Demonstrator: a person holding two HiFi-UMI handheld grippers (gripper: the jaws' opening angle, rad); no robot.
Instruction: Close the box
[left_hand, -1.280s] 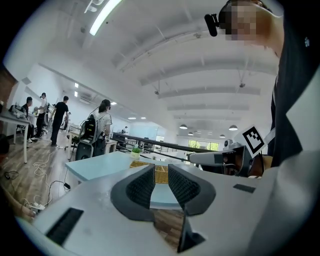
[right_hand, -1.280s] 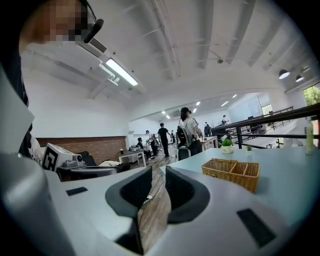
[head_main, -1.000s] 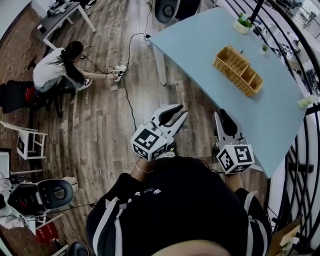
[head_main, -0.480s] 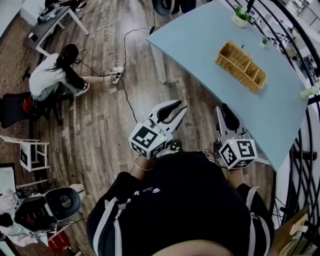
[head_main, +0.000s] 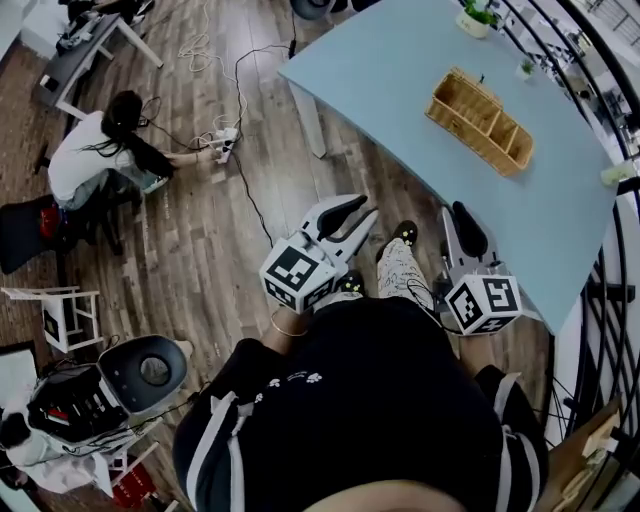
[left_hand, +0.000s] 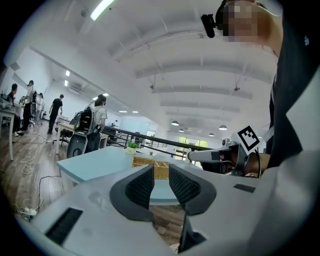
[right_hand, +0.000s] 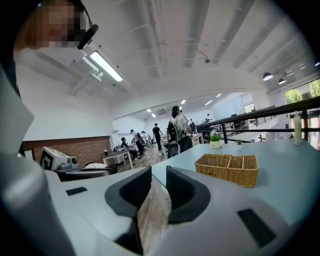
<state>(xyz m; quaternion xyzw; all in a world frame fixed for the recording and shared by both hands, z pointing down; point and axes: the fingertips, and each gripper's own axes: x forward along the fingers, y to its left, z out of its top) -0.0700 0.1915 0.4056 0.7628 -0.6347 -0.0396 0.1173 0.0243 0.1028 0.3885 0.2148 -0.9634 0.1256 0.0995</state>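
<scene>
No box with a lid shows in any view. A wicker basket (head_main: 478, 120) with compartments stands on the light blue table (head_main: 400, 90), also seen ahead as the basket (right_hand: 227, 169) in the right gripper view. My left gripper (head_main: 360, 210) hangs over the wooden floor, short of the table's near edge; its jaws (left_hand: 161, 172) have just been opening a little and hold nothing. My right gripper (head_main: 457, 212) sits just over the near edge, its jaws (right_hand: 159, 175) apart and empty. Both point at the table.
A person sits on the floor (head_main: 100, 150) at the left beside a power strip with cables (head_main: 225, 140). An office chair (head_main: 150, 370) stands at the lower left. A small plant pot (head_main: 472, 18) is at the table's far end; a black railing (head_main: 600, 250) runs along the right.
The table and basket have come nearer in the head view. Both grippers moved forward toward the table, and my shoe now shows between them.
</scene>
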